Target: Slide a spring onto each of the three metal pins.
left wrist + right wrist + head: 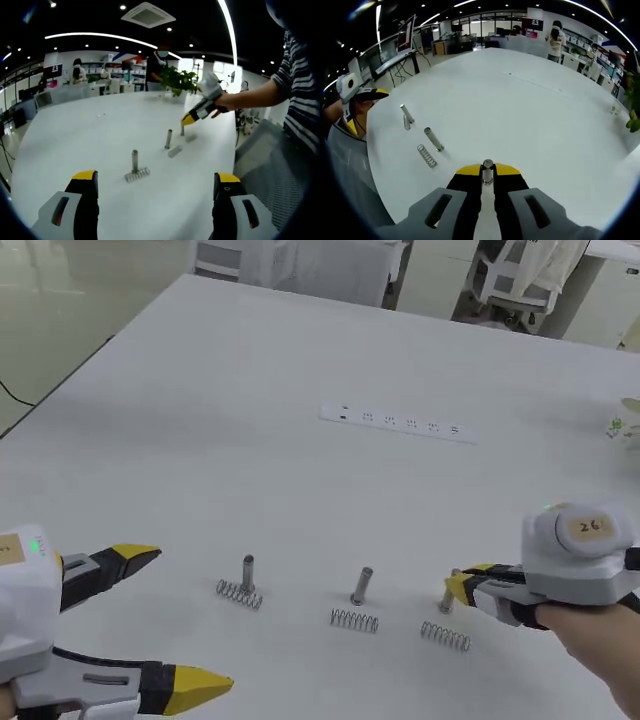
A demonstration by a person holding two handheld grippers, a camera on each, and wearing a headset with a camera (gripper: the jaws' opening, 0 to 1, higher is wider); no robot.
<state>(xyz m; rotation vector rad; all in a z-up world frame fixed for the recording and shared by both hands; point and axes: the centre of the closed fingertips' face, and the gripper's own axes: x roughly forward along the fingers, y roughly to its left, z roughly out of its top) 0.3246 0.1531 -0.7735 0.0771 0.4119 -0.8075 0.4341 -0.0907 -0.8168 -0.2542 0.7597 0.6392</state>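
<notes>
Three metal pins stand upright in a row on the white table (pixel 300 360): a left pin (pixel 247 572), a middle pin (pixel 362 584) and a right pin (pixel 449 598). A spring lies in front of each: left spring (pixel 239 593), middle spring (pixel 354 620), right spring (pixel 445 636). My right gripper (pixel 460 586) is shut on the right pin (pixel 487 164), its yellow-tipped jaws pressed to either side. My left gripper (pixel 168 620) stands open near the table's front left, short of the left pin (pixel 134 160) and its spring (pixel 137 174), with nothing between its jaws.
A white power strip (pixel 395 423) lies across the middle of the table. Chairs (pixel 510 280) stand beyond the far edge. A small green and white object (pixel 617 426) sits at the right edge. A potted plant (pixel 177 80) and people show in the background.
</notes>
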